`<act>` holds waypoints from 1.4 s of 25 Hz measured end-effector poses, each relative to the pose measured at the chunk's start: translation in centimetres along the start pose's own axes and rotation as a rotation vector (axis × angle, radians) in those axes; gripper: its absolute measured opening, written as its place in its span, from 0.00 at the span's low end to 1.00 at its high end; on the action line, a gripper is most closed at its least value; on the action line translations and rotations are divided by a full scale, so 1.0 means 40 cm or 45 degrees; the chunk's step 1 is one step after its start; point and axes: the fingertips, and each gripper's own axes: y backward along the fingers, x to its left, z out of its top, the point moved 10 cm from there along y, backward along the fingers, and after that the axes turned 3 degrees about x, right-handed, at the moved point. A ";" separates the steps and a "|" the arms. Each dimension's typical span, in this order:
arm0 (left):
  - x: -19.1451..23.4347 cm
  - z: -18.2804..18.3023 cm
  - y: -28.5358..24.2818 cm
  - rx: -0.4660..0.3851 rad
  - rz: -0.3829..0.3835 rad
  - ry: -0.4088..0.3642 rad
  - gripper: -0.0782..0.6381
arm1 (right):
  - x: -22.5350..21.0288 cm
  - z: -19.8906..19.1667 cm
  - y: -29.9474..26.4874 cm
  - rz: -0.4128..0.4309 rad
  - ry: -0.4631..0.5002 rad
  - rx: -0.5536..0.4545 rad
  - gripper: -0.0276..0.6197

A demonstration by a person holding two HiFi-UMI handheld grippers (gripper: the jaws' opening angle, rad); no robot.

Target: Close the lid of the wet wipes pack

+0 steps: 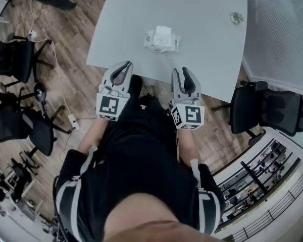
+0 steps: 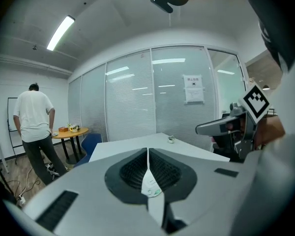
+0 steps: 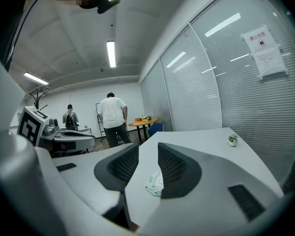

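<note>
The wet wipes pack [image 1: 161, 39], white with green print, lies on the grey table [image 1: 202, 49] with its lid standing up. It also shows through the jaw gaps, small and ahead, as the pack [image 2: 150, 186] and the pack [image 3: 155, 183]. My left gripper [image 1: 123, 67] hovers at the table's near edge, shut with nothing between its pads. Beside it my right gripper [image 1: 184, 73] is open and empty. Both grippers point toward the pack and are well short of it.
A small potted plant [image 1: 237, 18] stands at the table's far right. Black office chairs [image 1: 270, 110] stand at the right and several more at the left [image 1: 15, 59]. A person in a white shirt [image 2: 34, 127] stands by a round table in the background.
</note>
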 end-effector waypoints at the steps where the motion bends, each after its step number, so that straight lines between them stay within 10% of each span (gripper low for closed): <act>1: 0.011 -0.004 -0.027 0.018 -0.014 -0.020 0.15 | -0.008 0.003 -0.019 0.000 0.000 0.006 0.26; 18: 0.175 -0.189 -0.541 0.502 -0.431 -0.495 0.16 | -0.151 0.008 -0.407 -0.014 0.005 0.246 0.26; 29: 0.152 -0.404 -0.768 0.821 -0.721 -0.834 0.29 | -0.242 -0.067 -0.655 0.170 0.098 0.529 0.27; 35: 0.157 -0.440 -0.805 0.921 -0.799 -0.851 0.29 | -0.278 -0.112 -0.765 0.325 0.167 0.719 0.27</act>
